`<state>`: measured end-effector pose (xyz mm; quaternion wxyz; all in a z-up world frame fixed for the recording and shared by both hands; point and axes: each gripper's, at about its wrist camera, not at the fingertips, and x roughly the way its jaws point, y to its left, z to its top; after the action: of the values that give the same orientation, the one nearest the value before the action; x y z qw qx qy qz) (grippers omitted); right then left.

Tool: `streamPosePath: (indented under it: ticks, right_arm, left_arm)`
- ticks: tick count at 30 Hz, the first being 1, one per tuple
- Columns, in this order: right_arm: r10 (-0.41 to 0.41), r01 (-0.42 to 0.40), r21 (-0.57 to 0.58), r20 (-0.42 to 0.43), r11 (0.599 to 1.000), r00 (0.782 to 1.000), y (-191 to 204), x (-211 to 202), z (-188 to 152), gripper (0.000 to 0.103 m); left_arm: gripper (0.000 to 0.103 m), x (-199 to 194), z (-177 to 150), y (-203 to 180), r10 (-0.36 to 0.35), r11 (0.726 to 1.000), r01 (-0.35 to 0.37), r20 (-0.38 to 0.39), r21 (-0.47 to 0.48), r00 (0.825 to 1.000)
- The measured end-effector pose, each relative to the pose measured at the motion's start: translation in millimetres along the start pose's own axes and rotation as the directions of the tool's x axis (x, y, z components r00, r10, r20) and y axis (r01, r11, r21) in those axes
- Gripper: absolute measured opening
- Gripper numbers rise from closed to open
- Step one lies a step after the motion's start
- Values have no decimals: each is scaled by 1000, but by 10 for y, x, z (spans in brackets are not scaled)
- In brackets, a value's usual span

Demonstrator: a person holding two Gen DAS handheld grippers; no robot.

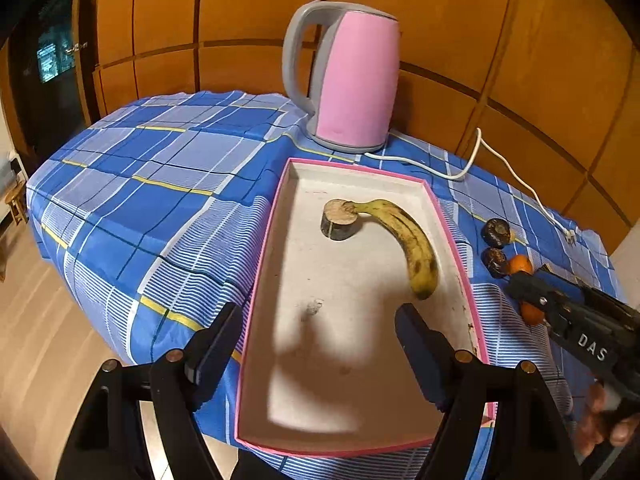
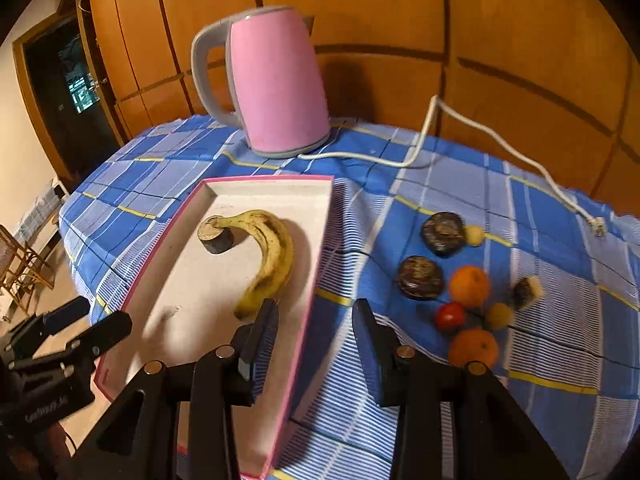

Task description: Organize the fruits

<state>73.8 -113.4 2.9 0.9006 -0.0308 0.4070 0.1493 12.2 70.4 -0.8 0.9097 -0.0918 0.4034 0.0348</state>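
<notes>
One banana [image 2: 269, 257] lying in pink tray [image 2: 320, 240], stem on dark round slice [image 2: 216, 239]. Both claws empty: left gripper [image 1: 320, 344] wide apart over tray, right gripper [image 2: 316, 340] parted, straddling tray rim. Oranges [image 2: 469, 285] etc. on cloth [image 2: 400, 208] w/ kettle [image 2: 276, 84].

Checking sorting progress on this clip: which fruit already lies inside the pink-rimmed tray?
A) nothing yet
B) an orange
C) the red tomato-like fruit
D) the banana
D: the banana lies on the floor of the tray, while the oranges and the small red fruit sit on the cloth beside it.
</notes>
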Motion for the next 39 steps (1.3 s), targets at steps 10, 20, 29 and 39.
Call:
streamPosePath:
  ticks: [10, 20, 29, 39]
  right_arm:
    - [-97, 95, 65, 16, 993, 995, -429, -258, -305, 39]
    - [-165, 162, 114, 16, 980, 986, -730, -374, -549, 39]
    - [-223, 218, 176, 11, 960, 975, -995, -457, -679, 39]
    - [-261, 256, 237, -8, 937, 965, -1251, -529, -829, 39]
  left_arm:
    - [79, -56, -16, -150, -7, 999, 7, 9, 40, 1000]
    - [85, -112, -31, -379, -19, 995, 17, 28, 99, 999]
    - [85, -127, -24, -642, -99, 981, 91, 39, 172, 994]
    - [64, 10, 127, -1035, -194, 940, 202, -54, 276, 979]
